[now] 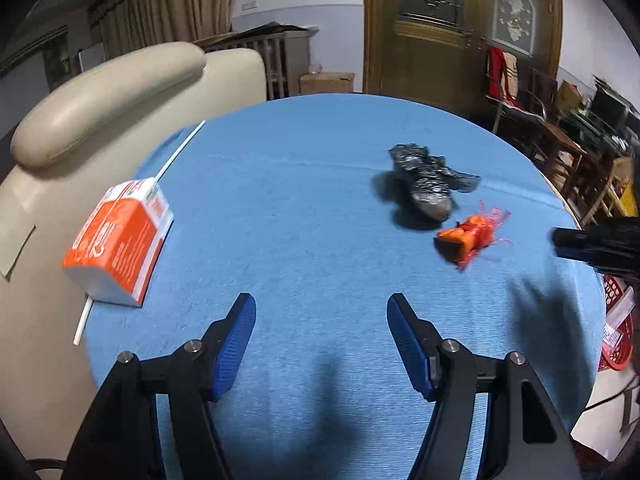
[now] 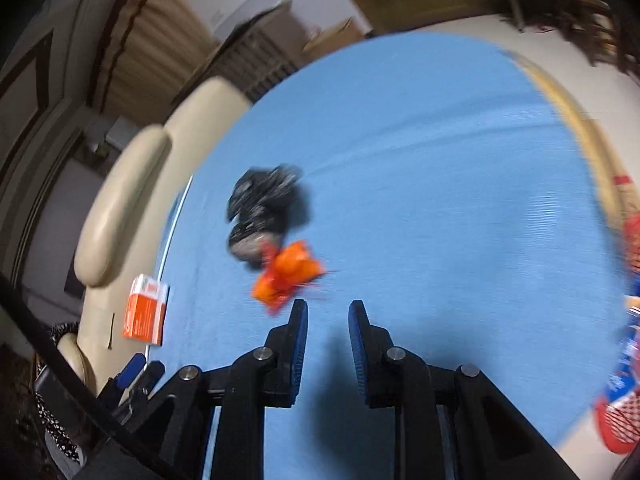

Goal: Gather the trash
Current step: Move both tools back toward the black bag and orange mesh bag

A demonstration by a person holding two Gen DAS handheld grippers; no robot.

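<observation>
A lived-in home: a round blue-clothed table [image 1: 320,184] with a cream armchair [image 1: 108,88] left, curtains [image 1: 160,4], radiator [image 1: 276,56] and wooden door [image 1: 460,28] far.

Even indoor light from above; soft dark shadows fall on the blue tablecloth [image 1: 320,200] under both grippers. Left wrist view is mostly sharp, with the orange net trash [image 1: 470,238] slightly smeared. Right wrist view is motion-blurred throughout. Fisheye bends the tablecloth edges; corners vignette black.
</observation>
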